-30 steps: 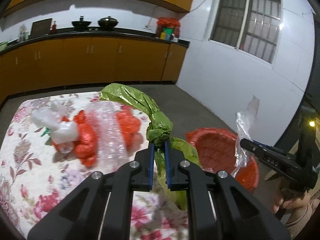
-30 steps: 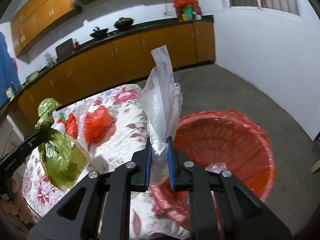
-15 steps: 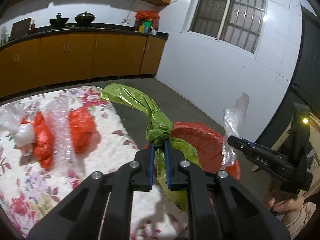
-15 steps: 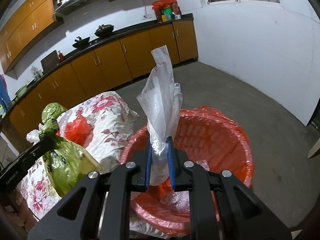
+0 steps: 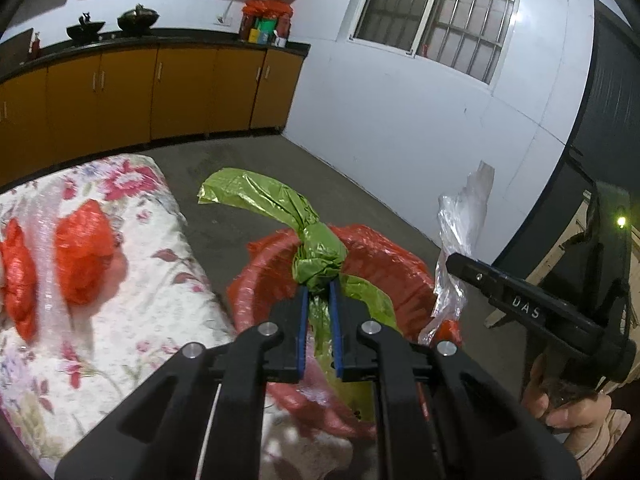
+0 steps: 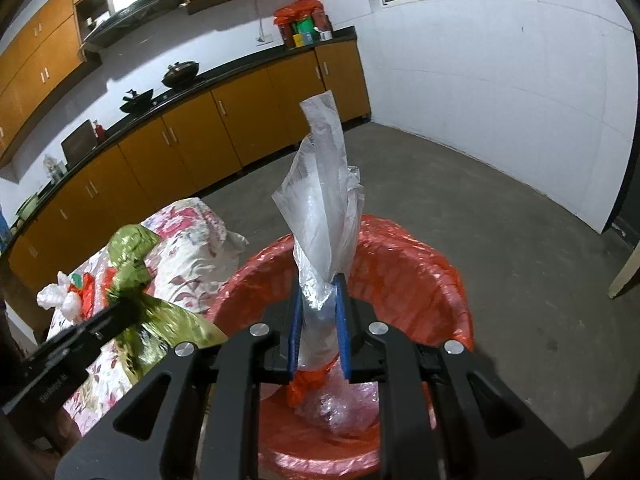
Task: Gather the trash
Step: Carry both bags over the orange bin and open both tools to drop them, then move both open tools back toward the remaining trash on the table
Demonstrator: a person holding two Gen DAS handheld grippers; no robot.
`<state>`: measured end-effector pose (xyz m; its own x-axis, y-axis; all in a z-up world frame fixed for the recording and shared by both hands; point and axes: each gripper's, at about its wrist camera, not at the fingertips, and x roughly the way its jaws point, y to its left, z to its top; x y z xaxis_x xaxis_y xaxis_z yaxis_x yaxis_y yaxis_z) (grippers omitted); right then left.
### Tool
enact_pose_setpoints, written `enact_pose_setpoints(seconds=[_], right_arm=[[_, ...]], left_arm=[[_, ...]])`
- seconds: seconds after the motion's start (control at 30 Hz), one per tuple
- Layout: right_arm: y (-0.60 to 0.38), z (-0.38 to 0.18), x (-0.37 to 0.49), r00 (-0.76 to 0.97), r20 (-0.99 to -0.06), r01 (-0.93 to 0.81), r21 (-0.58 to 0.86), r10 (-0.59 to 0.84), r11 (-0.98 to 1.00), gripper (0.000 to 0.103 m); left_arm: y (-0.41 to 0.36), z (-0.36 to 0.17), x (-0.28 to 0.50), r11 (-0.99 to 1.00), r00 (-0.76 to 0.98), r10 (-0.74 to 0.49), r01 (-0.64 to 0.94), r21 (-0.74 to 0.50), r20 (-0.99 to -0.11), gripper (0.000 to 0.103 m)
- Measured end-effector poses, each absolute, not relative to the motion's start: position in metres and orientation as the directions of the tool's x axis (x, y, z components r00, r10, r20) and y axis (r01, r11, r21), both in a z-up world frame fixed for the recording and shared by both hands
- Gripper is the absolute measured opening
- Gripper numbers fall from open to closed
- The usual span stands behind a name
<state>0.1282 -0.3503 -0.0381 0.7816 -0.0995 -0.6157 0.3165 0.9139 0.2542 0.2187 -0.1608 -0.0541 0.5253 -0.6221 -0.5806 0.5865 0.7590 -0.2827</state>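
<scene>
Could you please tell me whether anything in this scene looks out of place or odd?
Nothing looks spilled or damaged. The left gripper holds a knotted green bag and the right gripper a clear plastic bag over the red-lined bin. More red and clear bags lie on the floral tablecloth.

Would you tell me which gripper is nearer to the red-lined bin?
Right. The right gripper, shut on the clear bag, hangs over the red-lined bin; the left gripper, shut on the green bag, is at its table-side rim.
</scene>
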Motion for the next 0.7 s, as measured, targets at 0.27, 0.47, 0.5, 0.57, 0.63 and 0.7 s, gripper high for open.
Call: enact_pose_setpoints(seconds=[0.27,0.47,0.5,0.57,0.63,0.7], right_arm=[[-0.363,-0.049,0.126,0.764,-0.638,0.346,0.274,-0.099,0.897,0.041],[-0.360,-0.046,0.124,0.769,-0.630,0.344,0.268,-0.106,0.900,0.049],[-0.356,-0.044,0.124,0.772,-0.626,0.338,0.261,-0.109,0.904,0.052],[-0.350,-0.042,0.126,0.778,-0.619,0.326,0.251,-0.107,0.912,0.054],[-0.339,-0.039,0.128,0.784,-0.614,0.296,0.238,-0.093,0.925,0.054],[-0.330,-0.036,0.132,0.786,-0.614,0.271,0.230,-0.077,0.935,0.054]], left_arm=[[-0.184,-0.078,0.225,0.749,0.474,-0.618,0.599,-0.285,-0.628,0.027],[-0.168,-0.080,0.224,0.786,0.514,-0.577,0.562,-0.258,-0.635,0.036],[-0.161,-0.079,0.223,0.798,0.531,-0.563,0.549,-0.249,-0.633,0.039],[-0.151,-0.076,0.221,0.818,0.560,-0.539,0.526,-0.233,-0.629,0.043],[-0.139,-0.074,0.219,0.840,0.590,-0.510,0.498,-0.215,-0.626,0.049],[-0.125,-0.071,0.218,0.863,0.620,-0.478,0.465,-0.200,-0.622,0.053]])
